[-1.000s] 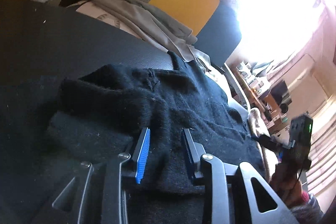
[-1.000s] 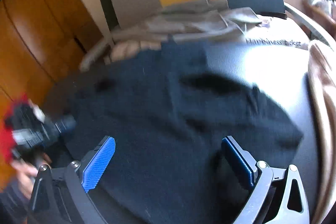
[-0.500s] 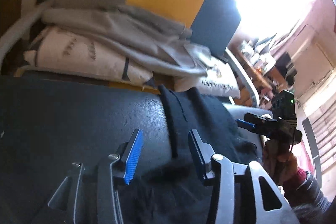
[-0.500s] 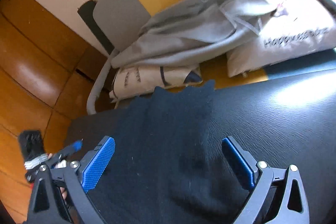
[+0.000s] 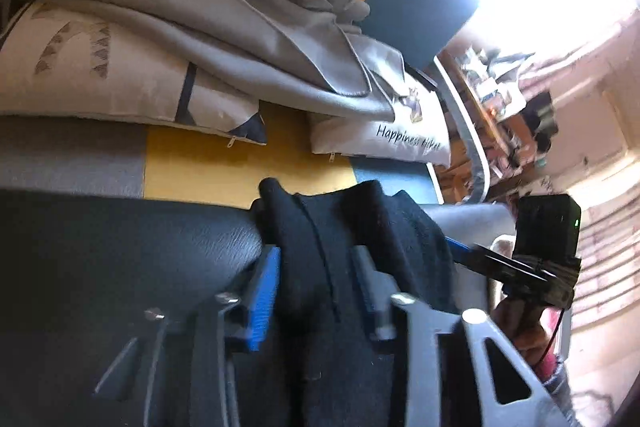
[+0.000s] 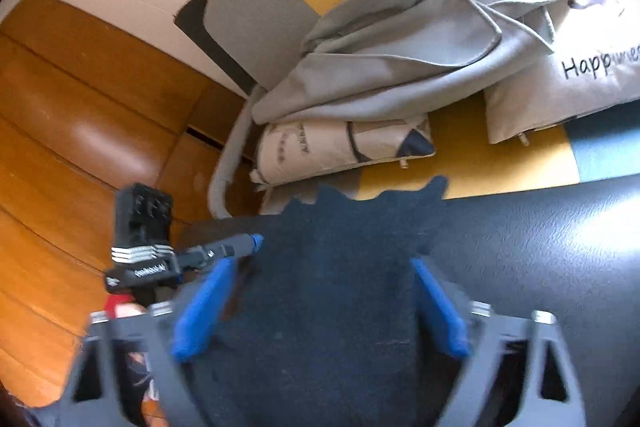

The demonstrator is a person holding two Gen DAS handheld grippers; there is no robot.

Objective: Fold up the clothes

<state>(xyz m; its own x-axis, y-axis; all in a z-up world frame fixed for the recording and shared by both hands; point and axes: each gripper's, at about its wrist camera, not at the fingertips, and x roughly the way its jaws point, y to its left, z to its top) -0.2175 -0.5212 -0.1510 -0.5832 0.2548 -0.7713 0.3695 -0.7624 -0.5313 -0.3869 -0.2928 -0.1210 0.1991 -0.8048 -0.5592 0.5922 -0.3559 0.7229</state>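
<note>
Both grippers take the black garment's far edge on the dark padded surface.

The black garment [image 5: 320,267] fills lower centre, bunched for folding. The left gripper [image 5: 316,291] has just been closing and clenches a ridge of it; the right gripper [image 6: 320,307], also closing, straddles the cloth, pads apparently not yet pressing.
</note>
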